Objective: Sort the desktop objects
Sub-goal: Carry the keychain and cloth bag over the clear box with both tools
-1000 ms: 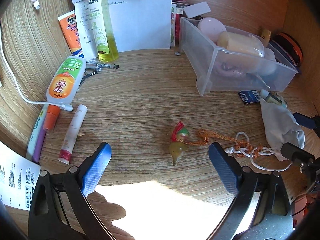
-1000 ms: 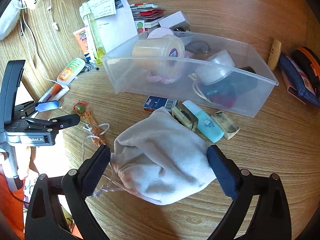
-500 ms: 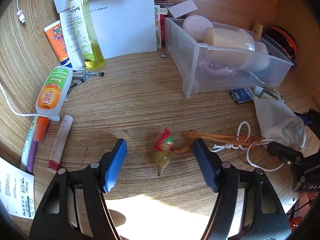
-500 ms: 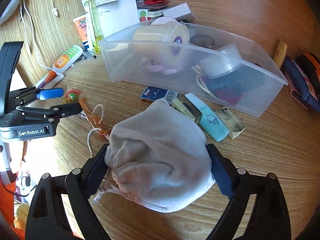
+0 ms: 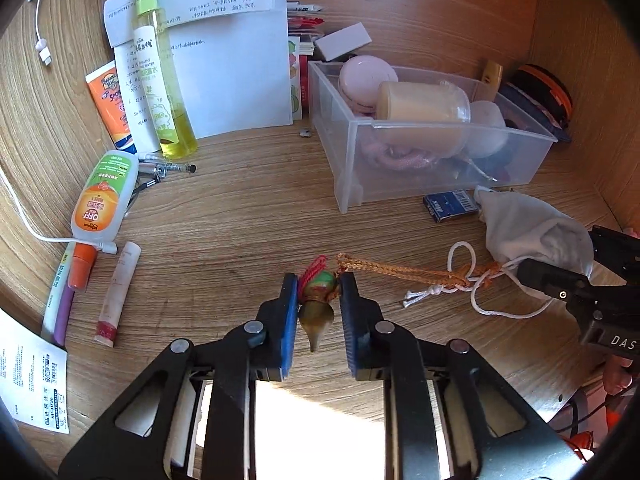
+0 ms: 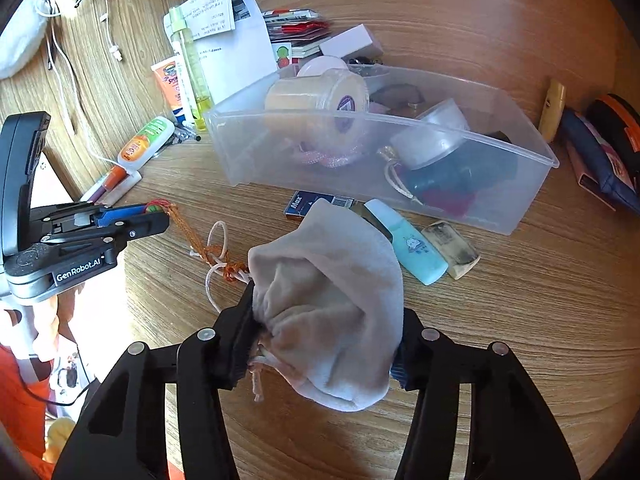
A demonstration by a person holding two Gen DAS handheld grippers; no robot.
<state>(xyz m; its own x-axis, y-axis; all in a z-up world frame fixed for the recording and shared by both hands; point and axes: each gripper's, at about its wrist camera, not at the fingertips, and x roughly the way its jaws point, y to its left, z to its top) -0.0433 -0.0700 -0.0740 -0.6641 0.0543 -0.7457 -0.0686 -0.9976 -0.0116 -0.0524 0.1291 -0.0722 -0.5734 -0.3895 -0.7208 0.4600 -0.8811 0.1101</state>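
My left gripper (image 5: 318,296) is shut on a small gourd charm (image 5: 317,303) with a red tassel, on the wooden desk. Its orange cord (image 5: 404,272) runs right and tangles with the white drawstring (image 5: 472,276) of a grey cloth pouch (image 5: 532,232). My right gripper (image 6: 324,320) is shut on that pouch (image 6: 332,304), which bulges between its blue pads. The left gripper also shows in the right wrist view (image 6: 132,220), holding the charm at the left. A clear plastic bin (image 6: 520,184) with jars and other items stands behind the pouch.
A blue card box (image 5: 450,206), a light blue tube (image 6: 416,248) and an eraser (image 6: 452,250) lie by the bin. At the left are an OFF bottle (image 5: 104,196), a yellow spray bottle (image 5: 160,88), a sunscreen tube (image 5: 110,104), pens, a lip balm (image 5: 118,284), papers and a white cable.
Both grippers have moved forward and closed: the left on the gourd charm, the right on the grey pouch. Both were open a second ago.
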